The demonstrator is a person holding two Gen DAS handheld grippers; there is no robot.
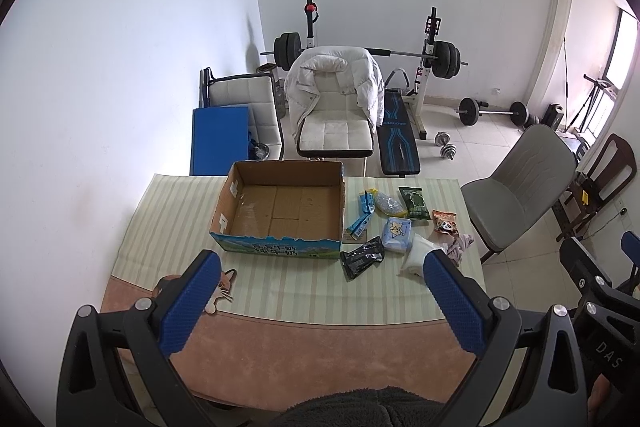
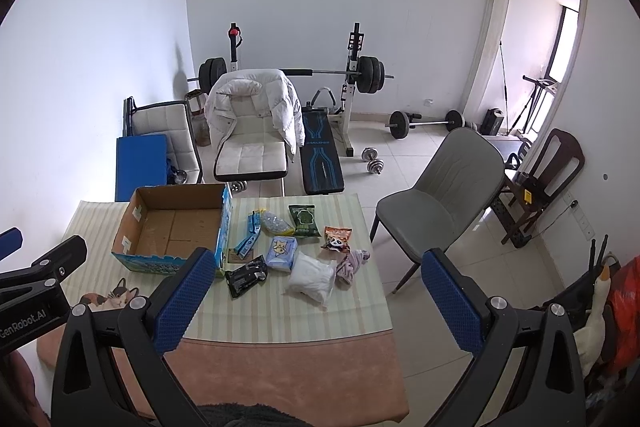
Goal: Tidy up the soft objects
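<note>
Your right wrist view shows the white pouch point(image 2: 312, 277) whole; in the left wrist view your left gripper's point(image 1: 320, 303) right finger point(image 1: 454, 301) covers part of it point(image 1: 416, 253). The right view alone also catches a plush goose point(image 2: 596, 311) by the floor, far right of your right gripper point(image 2: 320, 301). Each view catches the other gripper at its edge.

Both grippers: jaws spread wide, holding nothing, touching nothing, above the near part of the table point(image 2: 280, 363).

Left view: the open cardboard box point(image 1: 280, 203) sits straight ahead of your left gripper, past the fingertips, nothing inside that shows. The soft items lie ahead and to the right of that gripper, beside the box.

Right view: the box point(image 2: 176, 227) is ahead-left of your right gripper. The pile is ahead, between the fingers' lines:
- black packet point(image 2: 246, 275), nearest, just beside the box corner
- light blue tissue pack point(image 2: 282, 253), touching the white pouch
- pinkish cloth point(image 2: 352, 265), right of the pouch
- panda snack bag point(image 2: 336, 239), beyond the cloth
- green snack bag point(image 2: 304, 221), further back
- clear beaded pouch point(image 2: 276, 223), left of the green bag
- blue striped packet point(image 2: 250, 235), closest to the box wall

A grey chair point(image 2: 440, 195) stands off the table's right side.
</note>
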